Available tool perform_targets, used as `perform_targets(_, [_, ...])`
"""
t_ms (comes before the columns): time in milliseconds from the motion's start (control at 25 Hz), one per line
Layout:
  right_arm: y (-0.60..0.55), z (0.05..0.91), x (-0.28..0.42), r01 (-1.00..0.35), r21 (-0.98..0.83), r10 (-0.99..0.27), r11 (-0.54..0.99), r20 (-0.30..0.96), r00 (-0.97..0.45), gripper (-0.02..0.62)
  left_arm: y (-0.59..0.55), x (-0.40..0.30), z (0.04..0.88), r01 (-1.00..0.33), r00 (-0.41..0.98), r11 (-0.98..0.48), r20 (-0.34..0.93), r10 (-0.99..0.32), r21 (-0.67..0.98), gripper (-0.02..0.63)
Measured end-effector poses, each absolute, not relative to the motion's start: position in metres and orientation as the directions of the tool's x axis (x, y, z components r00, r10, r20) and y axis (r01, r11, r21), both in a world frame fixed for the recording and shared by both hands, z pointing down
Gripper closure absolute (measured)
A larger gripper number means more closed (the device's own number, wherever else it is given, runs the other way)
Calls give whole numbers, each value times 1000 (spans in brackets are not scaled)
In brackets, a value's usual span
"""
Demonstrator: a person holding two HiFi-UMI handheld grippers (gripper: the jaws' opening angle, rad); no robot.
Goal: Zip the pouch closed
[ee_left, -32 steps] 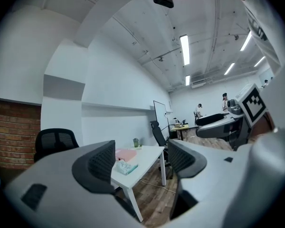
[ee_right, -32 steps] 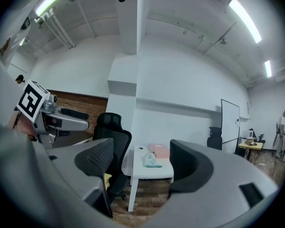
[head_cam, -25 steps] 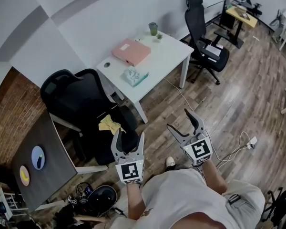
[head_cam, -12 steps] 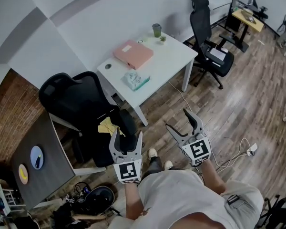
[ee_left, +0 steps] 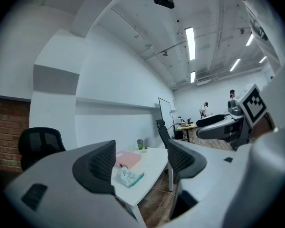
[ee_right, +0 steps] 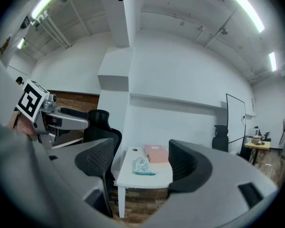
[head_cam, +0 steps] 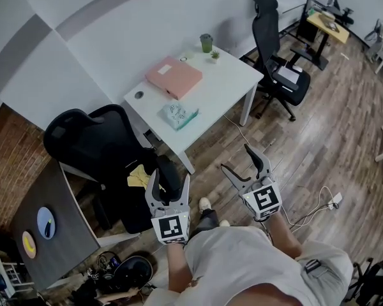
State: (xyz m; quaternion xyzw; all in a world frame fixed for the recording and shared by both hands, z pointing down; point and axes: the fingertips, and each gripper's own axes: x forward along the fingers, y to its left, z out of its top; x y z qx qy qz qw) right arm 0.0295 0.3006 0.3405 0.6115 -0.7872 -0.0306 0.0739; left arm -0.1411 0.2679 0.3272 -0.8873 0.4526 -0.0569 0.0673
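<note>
A small white and teal pouch (head_cam: 178,115) lies on the white table (head_cam: 223,81), near its front edge; it also shows as the pouch (ee_left: 129,177) and the pouch (ee_right: 142,166) in the two gripper views. My left gripper (head_cam: 168,183) and right gripper (head_cam: 243,161) are held out over the wooden floor, well short of the table. Both stand open with nothing between their jaws. Whether the pouch's zip is open is too small to tell.
A pink box (head_cam: 174,77), a green cup (head_cam: 206,42) and a small plant (head_cam: 214,56) share the table. A black office chair (head_cam: 102,152) with a yellow cloth (head_cam: 139,177) stands to its left, another chair (head_cam: 277,62) to its right. A dark table (head_cam: 45,228) holds two plates.
The view has shifted slightly toward the table as the person steps forward. Both grippers stay open and keep the same pose.
</note>
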Motion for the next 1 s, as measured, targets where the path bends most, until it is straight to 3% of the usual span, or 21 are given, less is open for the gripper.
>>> perform_targets(1000, [139,342,11,-969,164,-978,185,132,-164,238,91,-152,328,-745,656,-653,31,-754,-133,273])
